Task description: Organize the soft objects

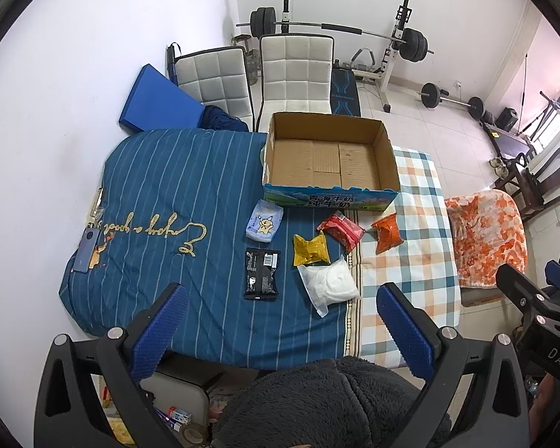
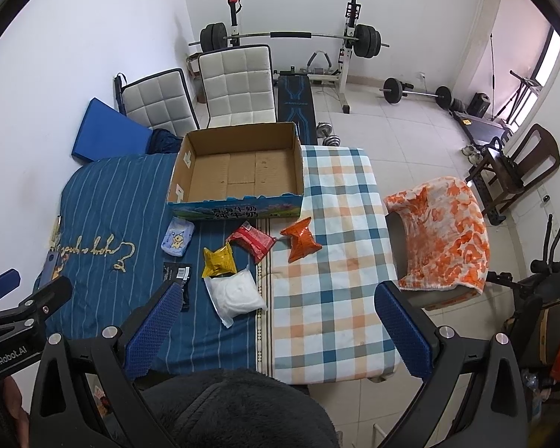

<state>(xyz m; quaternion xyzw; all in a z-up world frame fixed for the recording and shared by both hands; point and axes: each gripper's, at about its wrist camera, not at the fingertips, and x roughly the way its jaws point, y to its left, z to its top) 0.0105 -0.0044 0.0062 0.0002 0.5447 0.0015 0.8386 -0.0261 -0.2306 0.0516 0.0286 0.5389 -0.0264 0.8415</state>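
Note:
An empty cardboard box (image 1: 330,160) (image 2: 239,173) stands at the far side of the cloth-covered table. In front of it lie several soft packets: a light blue one (image 1: 264,221) (image 2: 177,238), a black one (image 1: 262,274) (image 2: 178,275), a yellow one (image 1: 310,249) (image 2: 218,260), a red one (image 1: 341,230) (image 2: 253,241), an orange one (image 1: 387,232) (image 2: 300,239) and a white pouch (image 1: 328,284) (image 2: 237,294). My left gripper (image 1: 282,328) is open and empty, high above the near edge. My right gripper (image 2: 276,330) is open and empty beside it.
A blue striped quilt (image 1: 160,201) and a checked cloth (image 2: 336,261) cover the table. A phone (image 1: 87,250) lies at the left edge. White chairs (image 1: 296,71) stand behind the box. A chair with an orange blanket (image 2: 444,235) is at the right. Gym equipment lines the back wall.

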